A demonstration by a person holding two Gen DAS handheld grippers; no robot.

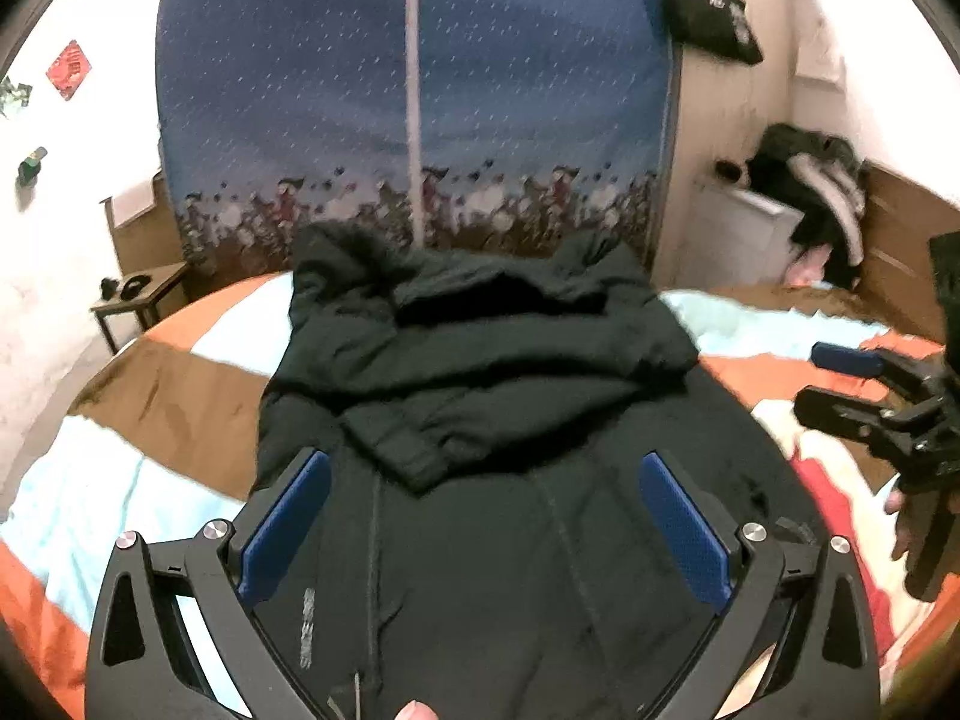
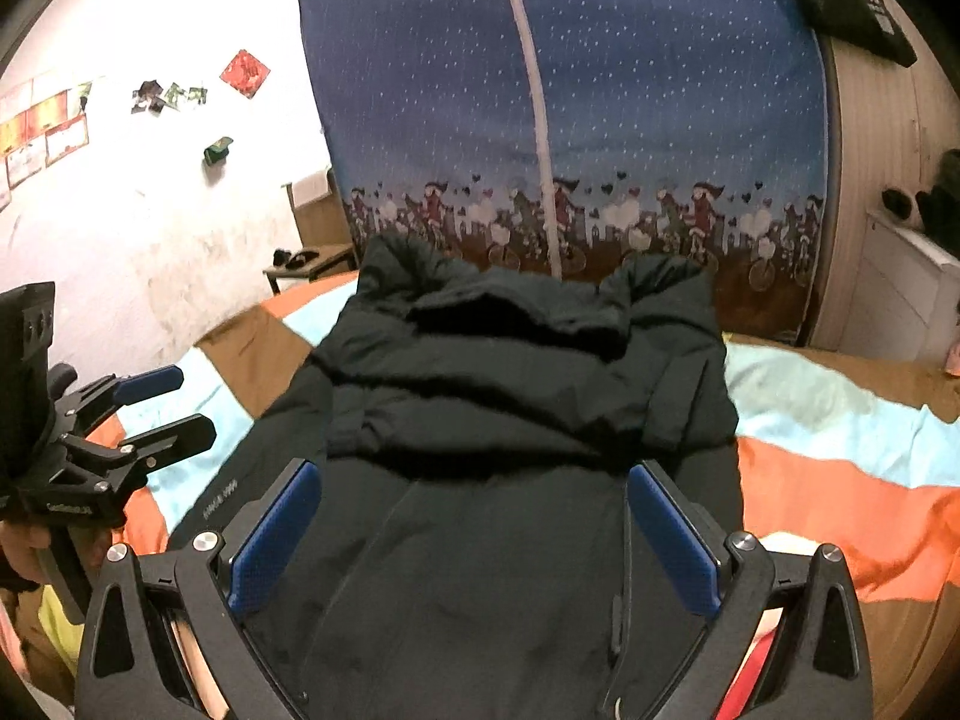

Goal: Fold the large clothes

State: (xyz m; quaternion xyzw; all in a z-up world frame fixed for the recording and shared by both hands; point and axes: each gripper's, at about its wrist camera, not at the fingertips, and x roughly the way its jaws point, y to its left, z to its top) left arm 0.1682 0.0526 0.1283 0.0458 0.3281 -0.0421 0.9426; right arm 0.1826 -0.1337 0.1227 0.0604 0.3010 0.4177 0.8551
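Both tools, left tool (image 1: 485, 531) and right tool (image 2: 474, 537), hung wide and empty over the black jacket (image 1: 480, 420) on the bed (image 1: 168, 396), so I'd have grabbed both hem corners evenly before folding up.

a striped bedspread (image 2: 840, 480), blue curtain (image 1: 528, 90), black bag (image 1: 714, 18), small side table (image 1: 141, 294).

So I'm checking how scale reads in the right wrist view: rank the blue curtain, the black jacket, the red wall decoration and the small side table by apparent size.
1. blue curtain and black jacket: similar, and the jacket lies nearer, so unranked
2. small side table
3. red wall decoration
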